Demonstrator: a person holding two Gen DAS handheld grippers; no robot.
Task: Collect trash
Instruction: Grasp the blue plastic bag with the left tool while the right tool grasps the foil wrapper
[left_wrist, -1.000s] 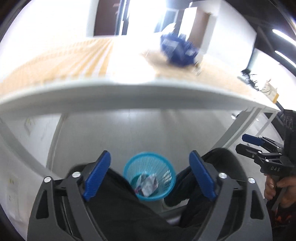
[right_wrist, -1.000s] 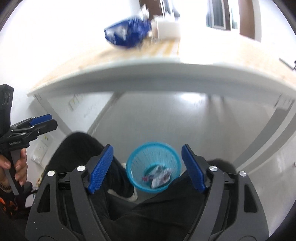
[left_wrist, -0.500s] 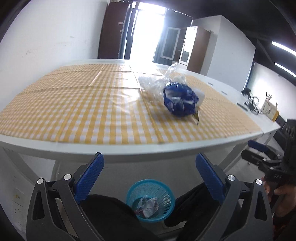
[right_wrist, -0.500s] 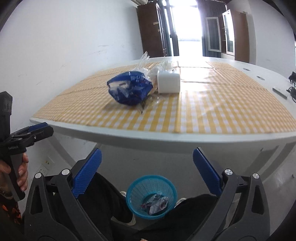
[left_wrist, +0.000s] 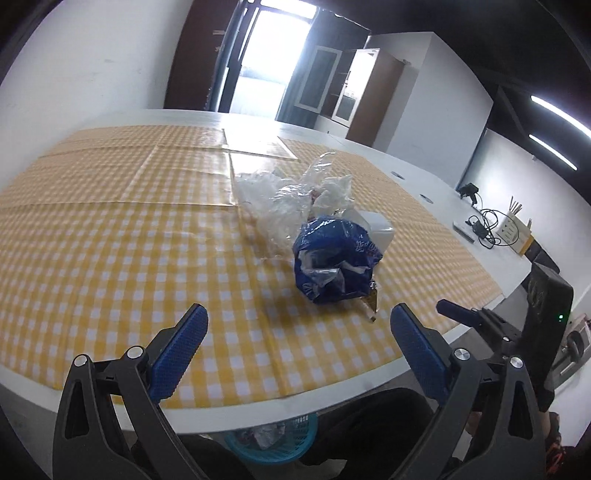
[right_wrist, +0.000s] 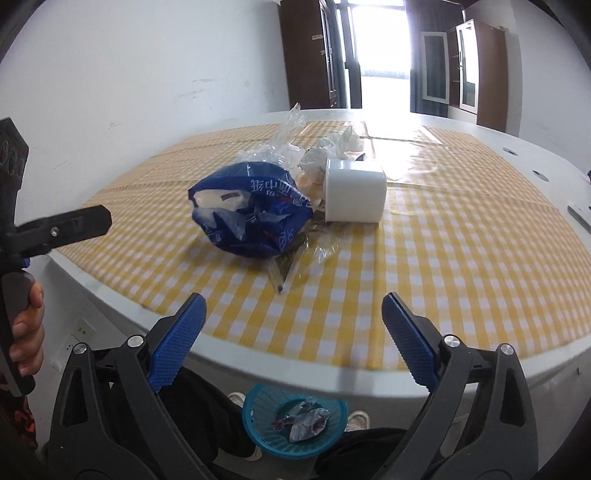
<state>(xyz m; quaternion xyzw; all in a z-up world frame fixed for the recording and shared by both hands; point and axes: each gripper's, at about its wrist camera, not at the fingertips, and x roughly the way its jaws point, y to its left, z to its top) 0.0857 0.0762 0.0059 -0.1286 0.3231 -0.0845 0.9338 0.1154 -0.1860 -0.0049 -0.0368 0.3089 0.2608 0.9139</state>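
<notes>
Blue bag ahead of left hand-held gripper; jaws apart, empty.

blue basket mostly hidden under counter edge in left view; white box half behind blue bag; bag print unreadable.

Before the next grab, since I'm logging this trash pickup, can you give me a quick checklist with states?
1. Left gripper empty, jaws wide: ok.
2. Right gripper empty, jaws wide: ok.
3. Blue plastic bag lying free on the checked tablecloth: ok.
4. White container on its side, against the clear wrap: ok.
5. Blue basket below the table edge, room left inside: ok.
6. All trash collected: not ok.
</notes>
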